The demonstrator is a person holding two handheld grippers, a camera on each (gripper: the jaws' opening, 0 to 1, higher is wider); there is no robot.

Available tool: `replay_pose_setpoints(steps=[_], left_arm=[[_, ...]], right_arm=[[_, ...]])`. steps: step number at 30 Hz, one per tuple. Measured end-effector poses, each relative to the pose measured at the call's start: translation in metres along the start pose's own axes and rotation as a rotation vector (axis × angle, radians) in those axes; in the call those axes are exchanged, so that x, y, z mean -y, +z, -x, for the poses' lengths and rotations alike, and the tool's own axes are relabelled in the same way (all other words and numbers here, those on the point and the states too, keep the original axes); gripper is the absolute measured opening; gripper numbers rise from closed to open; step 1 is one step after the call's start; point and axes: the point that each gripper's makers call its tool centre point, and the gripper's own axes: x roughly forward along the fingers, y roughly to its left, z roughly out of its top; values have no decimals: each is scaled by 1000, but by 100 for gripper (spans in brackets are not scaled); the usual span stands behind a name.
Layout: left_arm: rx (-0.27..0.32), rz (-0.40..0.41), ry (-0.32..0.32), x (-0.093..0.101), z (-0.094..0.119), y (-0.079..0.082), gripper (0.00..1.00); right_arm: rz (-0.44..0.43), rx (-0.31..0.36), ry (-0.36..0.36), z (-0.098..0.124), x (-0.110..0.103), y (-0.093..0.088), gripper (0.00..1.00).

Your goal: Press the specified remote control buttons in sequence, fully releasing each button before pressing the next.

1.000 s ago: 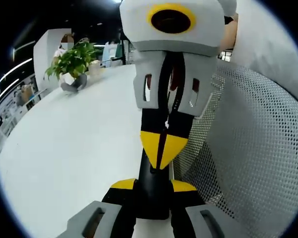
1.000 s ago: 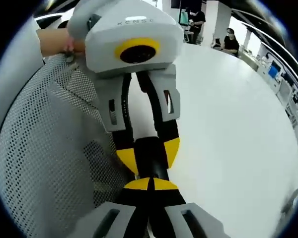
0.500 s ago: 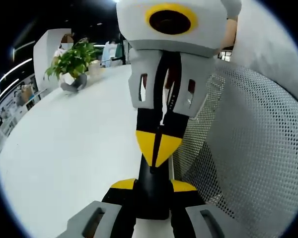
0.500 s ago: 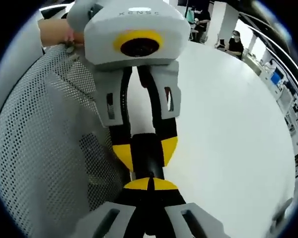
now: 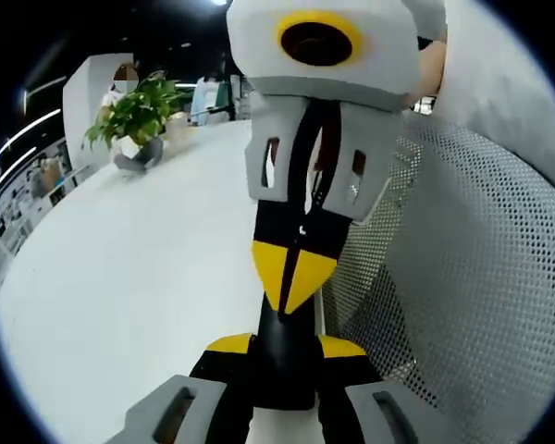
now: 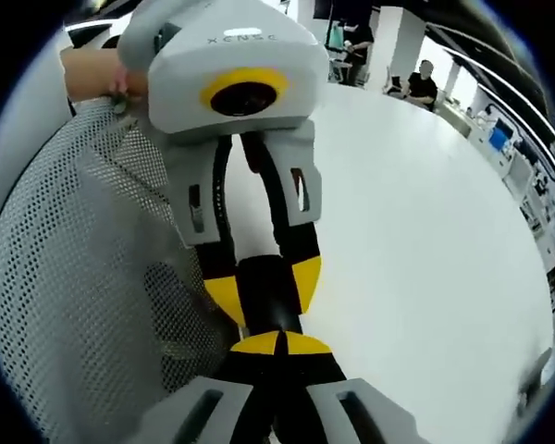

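— Left gripper (image 5: 285, 348) first: what has it got?
— Its yellow-tipped jaws are closed part-way on a slim black bar, the remote control (image 5: 282, 375), which stands up between them in the left gripper view. No buttons can be made out on it.
— And the right gripper (image 5: 293, 280)?
— Jaws pressed together with nothing between them, the yellow tips forming one wedge. That wedge comes down onto the upper end of the remote, touching it or very nearly; I cannot tell which.
— Any writing?
— Pale raised letters on the left gripper's grey housing in the right gripper view, something like "XENSE"; too faint to be sure.
— Materials?
— Matte grey plastic shells, glossy black jaw arms with slotted grey side plates. The table (image 5: 139, 277) is smooth and white. Beside the grippers hangs pale perforated mesh fabric (image 5: 472, 277), dotted with small holes. A leafy potted plant (image 5: 134, 116) stands at the table's far edge, well apart.
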Motion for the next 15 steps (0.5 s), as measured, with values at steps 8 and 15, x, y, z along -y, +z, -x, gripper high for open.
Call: replay_pose_setpoints(steps=[8, 15], left_arm=[[-3, 3, 1, -1, -1, 0, 24], [-13, 3, 4, 0, -1, 0, 24]], right_arm=[[11, -19, 1, -4, 0, 2, 0], [18, -37, -12, -4, 0, 1, 0]])
